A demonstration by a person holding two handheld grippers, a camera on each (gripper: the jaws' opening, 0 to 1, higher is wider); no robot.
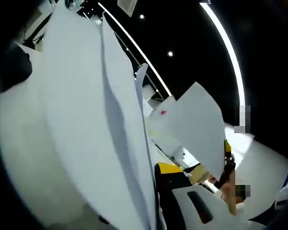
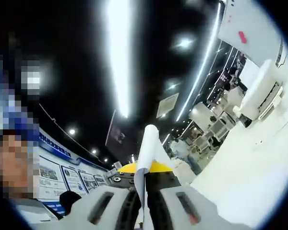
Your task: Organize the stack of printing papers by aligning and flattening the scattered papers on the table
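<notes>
Papers [image 1: 86, 120], white and thin, are rising edge-on across the left gripper view: at least two large smooth sheets are standing close to the lens, bowing slightly, with a third narrower edge [image 1: 140, 76] peeking out behind them. Further right in that view, another white sheet [image 1: 197, 124] with angular corners and a small pink mark is tilting in the air above the other tongs [image 1: 201, 191], which are showing a yellow-and-black body and a pale grey jaw with a dark slot. Whether the left tongs are gripping the near sheets cannot be told, since their own jaws are hidden behind the paper.

In the right gripper view, the right tongs [image 2: 143, 203] are standing nearly closed, their two grey plastic jaws, each with one dark slot, pinching the lower edge of a single curled sheet [image 2: 149, 148] that is rolling up between them. To the right, the white surface [image 2: 249, 177] is sloping across the picture, carrying a pale boxy machine [image 2: 261, 93] with ribbed sides. One more white sheet with a red mark [image 2: 245, 28] is hanging at the upper right. Long ceiling light strips [image 2: 119, 52] are glowing against a black ceiling in both views.
</notes>
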